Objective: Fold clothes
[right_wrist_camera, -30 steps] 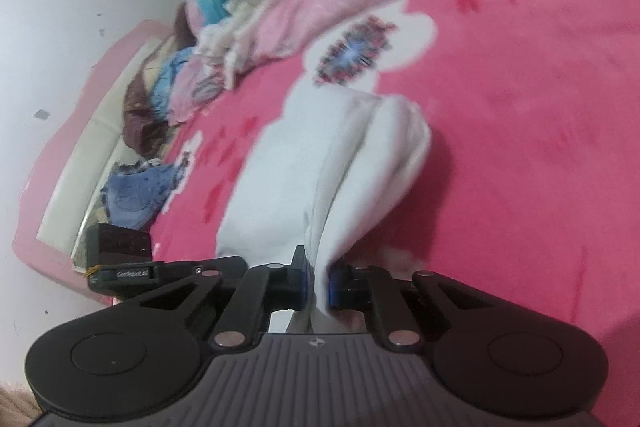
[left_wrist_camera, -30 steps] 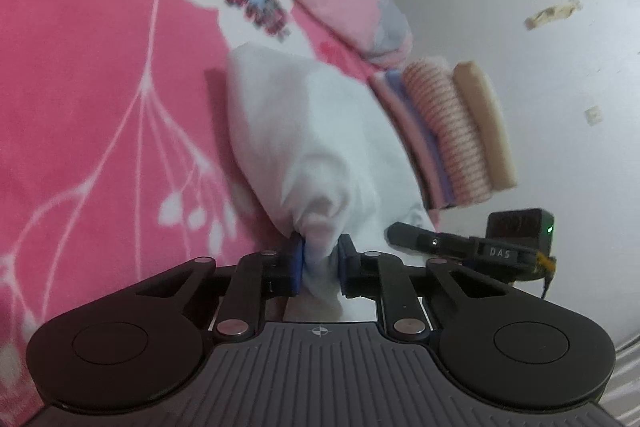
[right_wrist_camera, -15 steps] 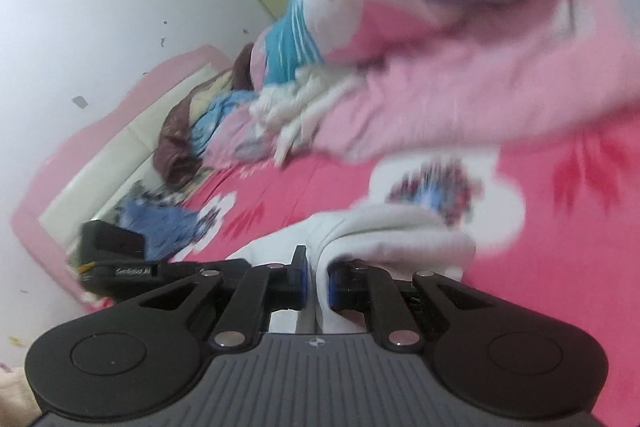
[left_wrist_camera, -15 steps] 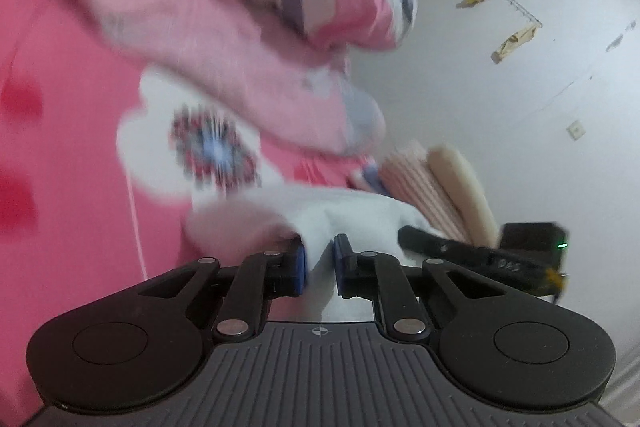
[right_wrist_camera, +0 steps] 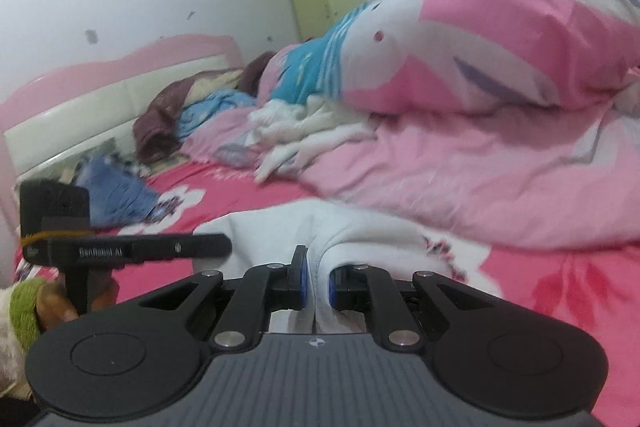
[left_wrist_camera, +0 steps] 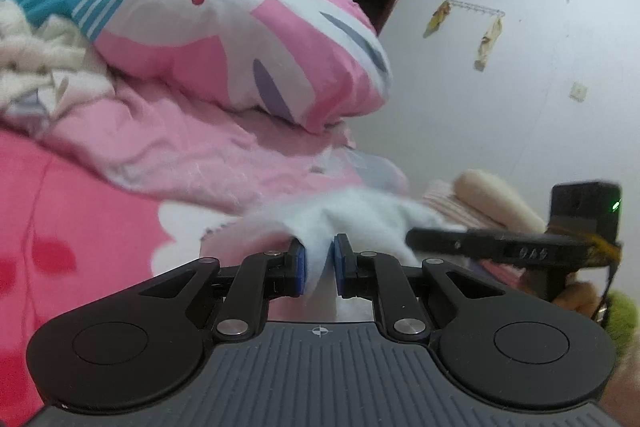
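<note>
Both grippers are clamped on the same white garment [left_wrist_camera: 360, 215], which hangs just above the pink floral bed sheet [left_wrist_camera: 80, 227], in front of the rumpled pink duvet [left_wrist_camera: 248, 39]. The left gripper [left_wrist_camera: 319, 261] has its blue-padded fingers [left_wrist_camera: 299, 263] pinched together on a bunched edge of the cloth; the right gripper [right_wrist_camera: 317, 281] grips another edge the same way, with fabric squeezed between its fingers [right_wrist_camera: 302, 281] and draping away toward the duvet.

The main risk, as I judge it, is slip — each hold takes only a narrow pinch of soft cloth, so a quick swing or an uneven pull could tug one edge free and let the fold collapse onto the sheet.

A second risk is uneven handling: if one gripper travels farther from the duvet than the other, the edges will not meet squarely and the fold lands skewed.

The loose pale clothes [right_wrist_camera: 304, 131] heaped against the duvet lie near — a wide sweep could drag the garment into them. The folded stack [left_wrist_camera: 492, 199] beside the duvet's end could also be knocked.
</note>
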Demonstrator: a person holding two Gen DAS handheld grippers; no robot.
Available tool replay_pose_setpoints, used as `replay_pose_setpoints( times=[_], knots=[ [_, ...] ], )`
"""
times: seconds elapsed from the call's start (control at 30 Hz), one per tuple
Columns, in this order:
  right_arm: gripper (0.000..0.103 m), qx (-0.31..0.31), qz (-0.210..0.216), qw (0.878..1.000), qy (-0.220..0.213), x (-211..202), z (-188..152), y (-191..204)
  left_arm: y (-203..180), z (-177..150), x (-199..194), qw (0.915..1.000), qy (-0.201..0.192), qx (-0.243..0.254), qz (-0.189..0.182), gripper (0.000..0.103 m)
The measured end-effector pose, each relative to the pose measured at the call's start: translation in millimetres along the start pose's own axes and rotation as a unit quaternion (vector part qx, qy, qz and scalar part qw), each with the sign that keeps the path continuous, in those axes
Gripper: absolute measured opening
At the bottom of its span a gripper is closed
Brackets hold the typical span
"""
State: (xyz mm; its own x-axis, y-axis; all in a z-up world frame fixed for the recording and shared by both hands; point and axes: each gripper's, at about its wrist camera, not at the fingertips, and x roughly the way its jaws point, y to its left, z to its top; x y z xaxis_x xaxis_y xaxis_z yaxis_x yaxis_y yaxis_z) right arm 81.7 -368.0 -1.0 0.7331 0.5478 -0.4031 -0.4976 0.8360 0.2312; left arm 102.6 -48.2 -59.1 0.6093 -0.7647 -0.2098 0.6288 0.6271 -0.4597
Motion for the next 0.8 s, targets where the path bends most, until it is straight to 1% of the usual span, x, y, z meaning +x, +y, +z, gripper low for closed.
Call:
replay_pose_setpoints(
  times=[0.07, 0.17, 0.3, 0.43, 0.53, 0.6, 0.67, 0.7, 0.77, 0.8],
  knots=[
    [0.01, 0.005, 0.01, 1.0, -0.003, -16, -15, 9, -9, -7, -14, 0.9999, 0.006, 0.014, -0.009, 0.012],
    [0.01, 0.014, 0.013, 1.0, -0.006, -40, -36, 27, -22, -16, -35, 0.9987, 0.026, 0.035, -0.026, 0.012],
    [0.01, 0.018, 0.016, 1.0, -0.002, -67, -64, 60, -29, -31, -64, 0.9949, 0.077, 0.048, -0.044, 0.012],
    [0.01, 0.012, 0.002, 1.0, 0.006, -83, -99, 93, -27, -42, -79, 0.9904, 0.122, 0.039, -0.051, 0.013],
    [0.01, 0.023, -0.017, 1.0, 0.008, -86, -123, 107, -22, -48, -77, 0.9857, 0.16, 0.033, -0.041, 0.016],
    [0.01, 0.044, -0.031, 0.999, 0.001, -85, -134, 111, -16, -49, -76, 0.982, 0.185, 0.017, -0.035, 0.026],
    [0.01, 0.065, -0.045, 0.997, -0.006, -85, -144, 114, -11, -46, -80, 0.9812, 0.192, 0.006, -0.021, 0.028],
    [0.01, 0.076, -0.047, 0.996, -0.011, -85, -146, 113, -9, -44, -83, 0.9819, 0.189, -0.002, -0.015, 0.032],
    [0.01, 0.081, -0.056, 0.995, -0.019, -84, -152, 115, -3, -37, -89, 0.9846, 0.173, -0.022, -0.003, 0.038],
    [0.01, 0.078, -0.062, 0.995, -0.02, -84, -155, 117, -1, -33, -92, 0.9861, 0.163, -0.033, 0.003, 0.04]
  ],
)
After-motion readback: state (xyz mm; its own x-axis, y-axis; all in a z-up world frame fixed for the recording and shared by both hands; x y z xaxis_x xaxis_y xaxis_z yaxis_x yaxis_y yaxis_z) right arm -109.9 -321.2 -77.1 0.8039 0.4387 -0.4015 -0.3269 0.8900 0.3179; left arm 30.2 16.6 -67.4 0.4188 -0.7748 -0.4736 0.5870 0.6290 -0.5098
